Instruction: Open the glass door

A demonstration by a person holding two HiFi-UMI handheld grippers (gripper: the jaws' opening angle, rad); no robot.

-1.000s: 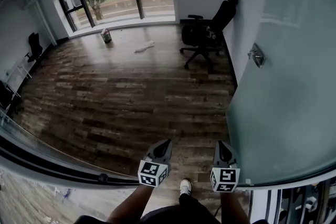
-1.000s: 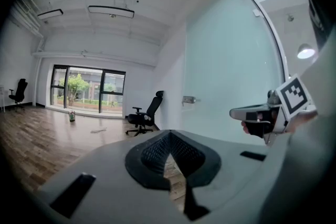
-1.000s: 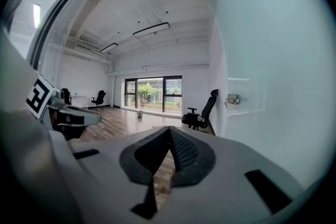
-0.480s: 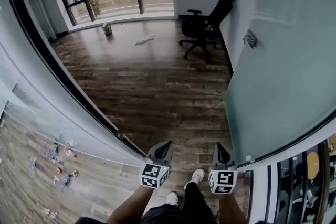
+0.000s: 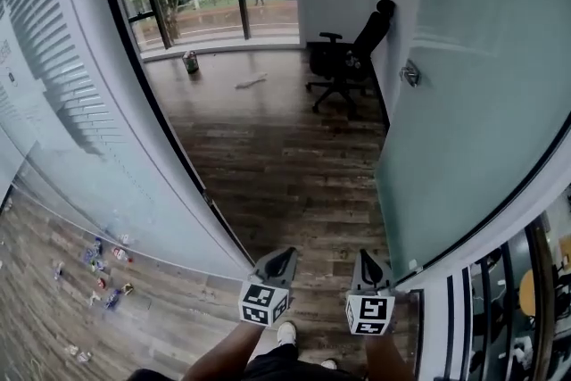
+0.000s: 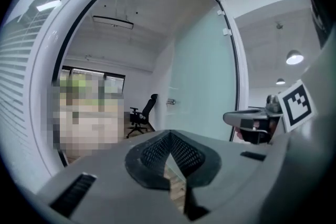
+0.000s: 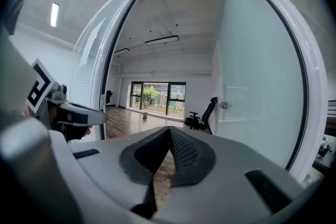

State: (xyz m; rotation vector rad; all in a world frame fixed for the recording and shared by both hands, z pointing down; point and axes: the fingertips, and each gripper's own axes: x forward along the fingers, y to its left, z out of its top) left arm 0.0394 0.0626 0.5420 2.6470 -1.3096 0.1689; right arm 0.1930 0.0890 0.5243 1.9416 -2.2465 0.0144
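The frosted glass door [image 5: 482, 103] stands swung open into the room on the right, its metal handle [image 5: 410, 73] well ahead of me. Low in the head view, my left gripper [image 5: 278, 256] and right gripper [image 5: 368, 261] are held side by side, pointing forward into the doorway, both shut and empty. Neither touches the door. In the left gripper view the jaws [image 6: 169, 136] meet at the tip, with the door [image 6: 205, 76] ahead on the right. From the right gripper [image 7: 169, 131], the door [image 7: 257, 76] and its handle [image 7: 223, 105] show to the right.
A frosted glass wall with a dark door frame [image 5: 134, 129] runs along the left. Beyond the doorway lie a wood floor, a black office chair [image 5: 348, 58] by the far wall, a small can [image 5: 190, 62], a white scrap [image 5: 251, 82] and large windows.
The whole view has drawn back through the doorway: the frame and frosted wall have swept in on the left and the room has receded. Both grippers have stayed shut, side by side.
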